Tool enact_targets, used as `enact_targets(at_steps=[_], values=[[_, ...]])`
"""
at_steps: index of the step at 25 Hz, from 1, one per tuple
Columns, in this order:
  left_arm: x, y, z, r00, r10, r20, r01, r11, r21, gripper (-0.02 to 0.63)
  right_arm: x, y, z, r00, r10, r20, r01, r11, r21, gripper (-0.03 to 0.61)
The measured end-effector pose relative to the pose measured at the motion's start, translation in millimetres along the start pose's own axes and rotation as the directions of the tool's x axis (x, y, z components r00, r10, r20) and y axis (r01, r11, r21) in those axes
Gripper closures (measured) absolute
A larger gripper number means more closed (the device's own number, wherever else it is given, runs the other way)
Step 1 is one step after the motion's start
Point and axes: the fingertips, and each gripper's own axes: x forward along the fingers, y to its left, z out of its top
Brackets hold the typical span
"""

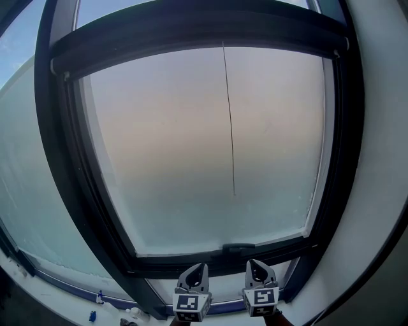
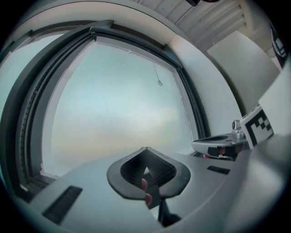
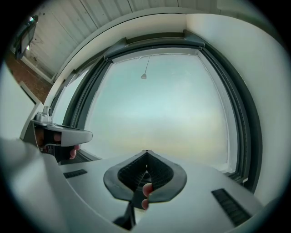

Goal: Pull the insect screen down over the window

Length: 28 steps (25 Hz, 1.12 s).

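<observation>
A dark-framed window (image 1: 70, 165) with frosted-looking glass fills the head view. The insect screen's dark cassette (image 1: 191, 30) runs across its top, and I see no mesh over the pane. A thin pull cord (image 1: 229, 127) hangs from it down the middle of the glass, ending at a small toggle (image 2: 160, 83), (image 3: 143, 76). My left gripper (image 1: 201, 268), (image 2: 144, 148) and right gripper (image 1: 252, 263), (image 3: 146, 151) are side by side below the sash, both shut on nothing, pointing up at the glass, well under the cord's end.
A dark handle (image 1: 238, 247) sits on the sash's bottom rail just above the grippers. White wall (image 1: 382, 159) borders the window's right side. A sill at lower left carries small blue items (image 1: 93, 315). Slatted ceiling panels (image 3: 109, 13) are overhead.
</observation>
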Motion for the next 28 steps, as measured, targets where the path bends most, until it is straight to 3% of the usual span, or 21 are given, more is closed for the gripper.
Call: enact_targets(at_steps=[7,10,15,20,22,24,26,28], values=[[24.8,14.4,74.5,0.990,0.049,0.136,-0.068,0.988,0.138,0.611,21.7,-18.7,78.9,0.988,0.056,0.141,-0.041,0.993,-0.107,0.575],[30.9,23.2,118.2,0.975,0.075,0.210,-0.125,0.964,0.236,0.611,28.7,-30.0,128.2,0.971,0.065,0.231,-0.026,0.986,-0.167,0.575],[31.7,33.4,180.0,0.953,0.080,0.291,-0.185,0.917,0.354,0.611,42.7,-41.5,188.1,0.950,0.090,0.299,0.006,0.952,-0.306,0.575],[45.4,31.7,224.9,0.945,0.076,0.317,-0.239,0.822,0.516,0.611,41.1,-56.1,235.6,0.929,0.082,0.362,0.054,0.935,-0.350,0.575],[52.5,32.2,250.5,0.941,0.059,0.334,-0.242,0.808,0.537,0.611,36.8,-58.6,263.0,0.903,0.080,0.423,0.108,0.910,-0.401,0.575],[57.8,36.8,279.0,0.928,0.068,0.366,-0.279,0.776,0.565,0.611,36.3,-60.5,289.2,0.881,0.078,0.467,0.162,0.877,-0.453,0.575],[61.1,43.1,309.6,0.912,0.087,0.400,-0.333,0.725,0.602,0.611,39.9,-61.9,315.0,0.864,0.069,0.500,0.220,0.840,-0.496,0.575],[63.6,47.9,338.6,0.903,0.105,0.417,-0.378,0.658,0.652,0.611,42.3,-60.4,342.6,0.843,0.072,0.534,0.272,0.798,-0.537,0.575]])
